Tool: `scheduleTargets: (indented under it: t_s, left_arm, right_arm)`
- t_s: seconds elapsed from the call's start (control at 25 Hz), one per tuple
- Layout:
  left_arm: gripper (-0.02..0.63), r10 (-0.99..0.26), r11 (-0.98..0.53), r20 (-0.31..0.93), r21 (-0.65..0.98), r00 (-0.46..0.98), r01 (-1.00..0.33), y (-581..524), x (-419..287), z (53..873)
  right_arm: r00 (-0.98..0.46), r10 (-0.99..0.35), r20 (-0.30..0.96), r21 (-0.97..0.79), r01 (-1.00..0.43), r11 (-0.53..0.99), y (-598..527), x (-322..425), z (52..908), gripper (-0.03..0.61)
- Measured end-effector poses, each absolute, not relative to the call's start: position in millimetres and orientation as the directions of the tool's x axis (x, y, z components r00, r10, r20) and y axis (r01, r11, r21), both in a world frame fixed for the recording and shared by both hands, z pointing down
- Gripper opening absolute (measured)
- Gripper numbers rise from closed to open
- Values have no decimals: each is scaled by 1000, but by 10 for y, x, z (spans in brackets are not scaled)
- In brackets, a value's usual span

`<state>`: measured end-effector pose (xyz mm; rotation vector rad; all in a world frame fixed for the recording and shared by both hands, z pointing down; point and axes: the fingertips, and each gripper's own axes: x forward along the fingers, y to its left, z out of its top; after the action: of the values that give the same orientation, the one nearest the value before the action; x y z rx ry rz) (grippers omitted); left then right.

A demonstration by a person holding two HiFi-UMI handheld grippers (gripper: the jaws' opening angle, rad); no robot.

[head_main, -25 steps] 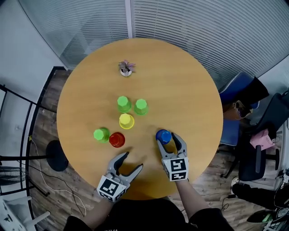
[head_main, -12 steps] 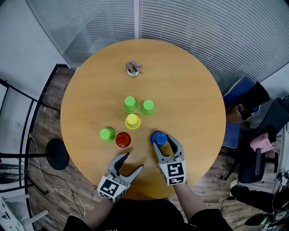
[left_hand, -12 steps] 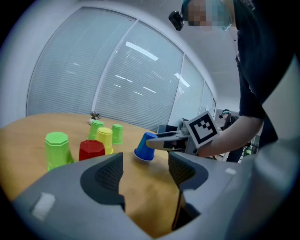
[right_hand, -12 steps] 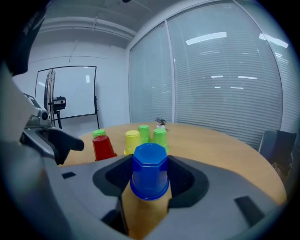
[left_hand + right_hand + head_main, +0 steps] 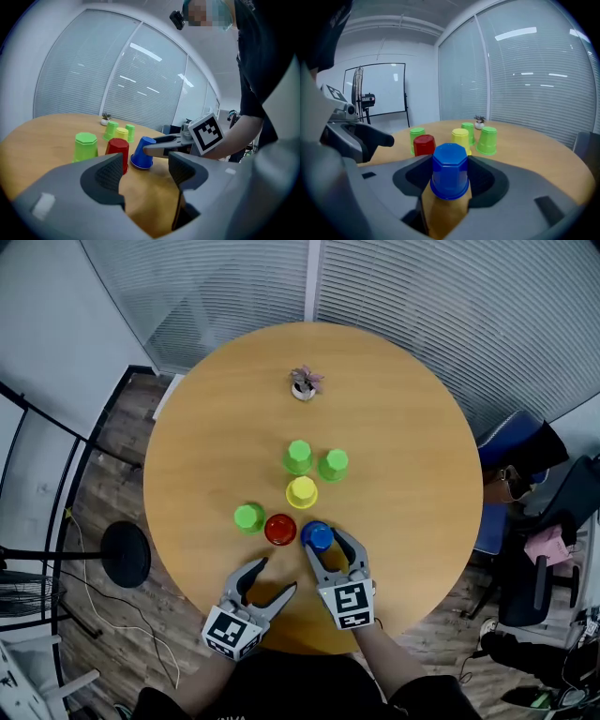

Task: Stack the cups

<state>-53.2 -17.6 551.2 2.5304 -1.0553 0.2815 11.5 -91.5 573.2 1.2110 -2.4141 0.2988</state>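
Head view, left to right; six cups are seen on the round wooden table (image 5: 394, 409), all upside down, none stacked.

Left green cup (image 5: 248, 517) is set at the lower left of the group; red cup (image 5: 279, 529) is placed just beside it on the right.

Left gripper (image 5: 274, 576) is held below these two in the frame, at the table's near edge; its jaws are spread wide and nothing is held. This is confirmed in the left gripper view, where only bare table top is seen in the gap.

Upper green cup (image 5: 298, 457) is found near frame centre; yellow cup (image 5: 302, 491) is set just beneath it in the frame. A small potted plant (image 5: 305, 383) is stood well apart from the cups, toward the top of the table.

Blue cup (image 5: 317, 536) is located just right of the red cup; whether the two touch cannot be told. It is rested rim-down on the table.

Right gripper (image 5: 323, 542) is brought round the blue cup from below in the frame; its jaws have just been closing. In the right gripper view the cup is seen pinched between the two pads, one pressed on each side.

Right green cup (image 5: 333, 465) is set above and right of the yellow cup, just beside the upper green cup.
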Motion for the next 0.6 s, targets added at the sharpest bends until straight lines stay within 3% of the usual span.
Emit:
scheduleTargets:
  t_s: [0.6]
  left_arm:
    - [288,-622,-657,327,276,712,-701,-193,-814,5529]
  right_arm:
    - [-466,-745,477,5,-847,532,-878,38,5803,233]
